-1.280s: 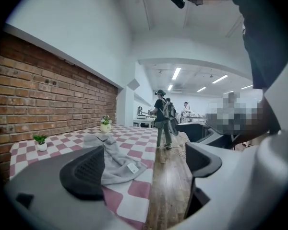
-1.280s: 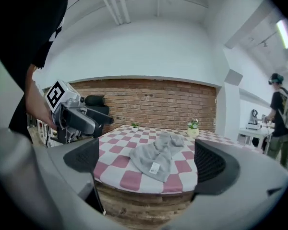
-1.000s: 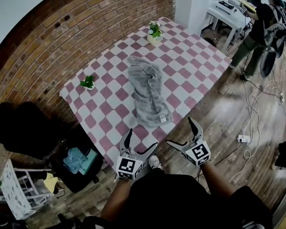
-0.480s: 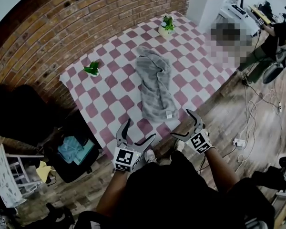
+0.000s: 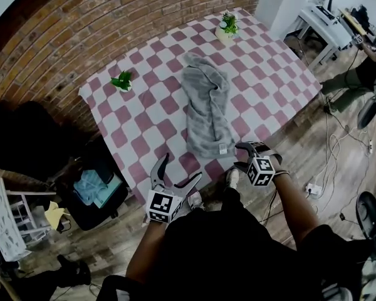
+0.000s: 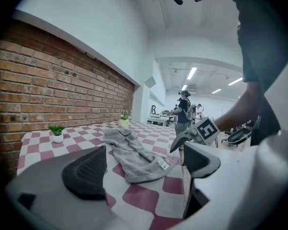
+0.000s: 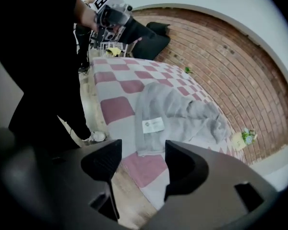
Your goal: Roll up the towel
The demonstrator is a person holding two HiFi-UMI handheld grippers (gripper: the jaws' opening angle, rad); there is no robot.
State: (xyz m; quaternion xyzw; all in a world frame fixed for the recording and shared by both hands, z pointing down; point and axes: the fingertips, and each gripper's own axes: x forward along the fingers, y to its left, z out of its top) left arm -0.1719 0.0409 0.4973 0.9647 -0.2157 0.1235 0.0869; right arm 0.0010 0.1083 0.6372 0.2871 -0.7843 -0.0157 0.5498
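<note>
A crumpled grey towel (image 5: 207,105) lies lengthwise on the pink-and-white checkered table (image 5: 150,115), its white label (image 5: 222,148) at the near end. My right gripper (image 5: 250,150) points down over the table's near edge, just right of the label corner. Its jaws have just been closing, stand half open and hold nothing; the towel's near edge (image 7: 149,143) lies beyond them. My left gripper (image 5: 180,170) is open and empty, held off the near edge to the left of the towel (image 6: 134,157). In the left gripper view, the right gripper (image 6: 182,140) hangs over the towel's near corner.
Two small potted plants stand on the table, one at the left edge (image 5: 122,80) and one at the far end (image 5: 227,24). A brick wall (image 5: 62,36) runs along the left. An open black bag (image 5: 91,190) lies on the wooden floor. A white desk (image 5: 329,21) stands far right.
My right gripper has dropped and rolled to point down at the table edge beside the towel's label, and its jaws have narrowed. The left gripper has shifted only a little.
</note>
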